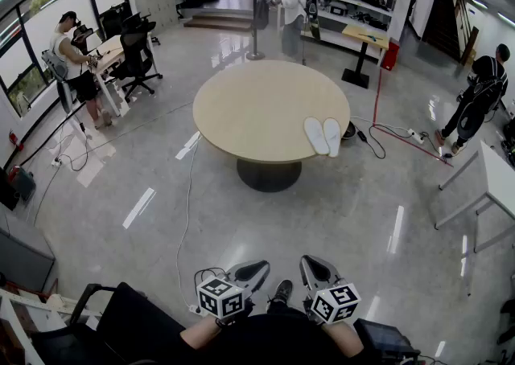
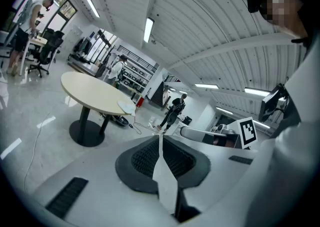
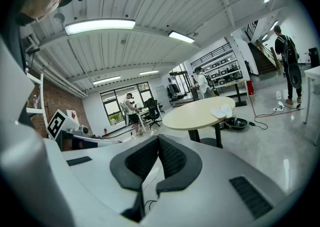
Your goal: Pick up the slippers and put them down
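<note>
Two white slippers lie side by side, soles up, at the right edge of a round beige table in the middle of the room. Both grippers are held low and close to my body, far short of the table. My left gripper is shut, its dark pads meeting at the tips with nothing between them. My right gripper is shut and empty too. The slippers show small and distant in the left gripper view and in the right gripper view.
A glossy grey floor lies between me and the table. Cables and a dark round object lie by the table's right side. A white table stands at right, a desk and office chair at left. Three people stand around the room.
</note>
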`<state>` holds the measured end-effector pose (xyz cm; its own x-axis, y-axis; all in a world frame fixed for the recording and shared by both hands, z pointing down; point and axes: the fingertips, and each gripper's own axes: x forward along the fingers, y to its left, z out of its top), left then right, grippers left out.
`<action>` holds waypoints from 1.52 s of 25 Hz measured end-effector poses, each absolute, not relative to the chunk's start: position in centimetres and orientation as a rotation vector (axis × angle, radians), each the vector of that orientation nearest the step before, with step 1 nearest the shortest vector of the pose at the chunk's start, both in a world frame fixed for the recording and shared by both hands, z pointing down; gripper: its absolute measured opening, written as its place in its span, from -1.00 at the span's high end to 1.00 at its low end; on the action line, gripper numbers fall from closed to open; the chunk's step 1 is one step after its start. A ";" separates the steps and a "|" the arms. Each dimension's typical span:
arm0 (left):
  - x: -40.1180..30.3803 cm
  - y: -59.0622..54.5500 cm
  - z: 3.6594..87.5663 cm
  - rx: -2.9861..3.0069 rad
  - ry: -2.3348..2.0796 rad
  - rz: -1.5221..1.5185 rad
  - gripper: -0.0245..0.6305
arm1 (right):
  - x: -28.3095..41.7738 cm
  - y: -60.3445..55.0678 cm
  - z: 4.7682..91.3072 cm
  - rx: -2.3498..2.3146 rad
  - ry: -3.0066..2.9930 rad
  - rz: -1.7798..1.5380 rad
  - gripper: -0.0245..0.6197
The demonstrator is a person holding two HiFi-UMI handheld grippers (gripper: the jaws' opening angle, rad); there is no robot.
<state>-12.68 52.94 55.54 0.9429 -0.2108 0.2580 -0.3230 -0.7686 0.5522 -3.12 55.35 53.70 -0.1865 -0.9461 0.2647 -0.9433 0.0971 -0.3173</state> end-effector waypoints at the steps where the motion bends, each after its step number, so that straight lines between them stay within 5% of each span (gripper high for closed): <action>1: -13.2 53.6 55.8 2.473 -0.370 0.241 0.81 | -3.7 56.1 54.0 -2.006 2.318 -0.667 0.87; 19: -13.0 58.6 55.3 2.514 -0.229 0.246 0.81 | -3.5 62.8 53.1 -2.132 2.142 -0.602 0.87; 38: 9.6 47.0 56.5 2.496 -0.312 0.403 0.81 | 17.9 48.5 56.4 -1.863 2.158 -0.865 0.87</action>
<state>9.64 47.00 56.49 0.9268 -0.1311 0.3519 -0.3081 -0.8012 0.5129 17.92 48.45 56.41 -0.2098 -0.9468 0.2440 -0.8530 0.0553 -0.5189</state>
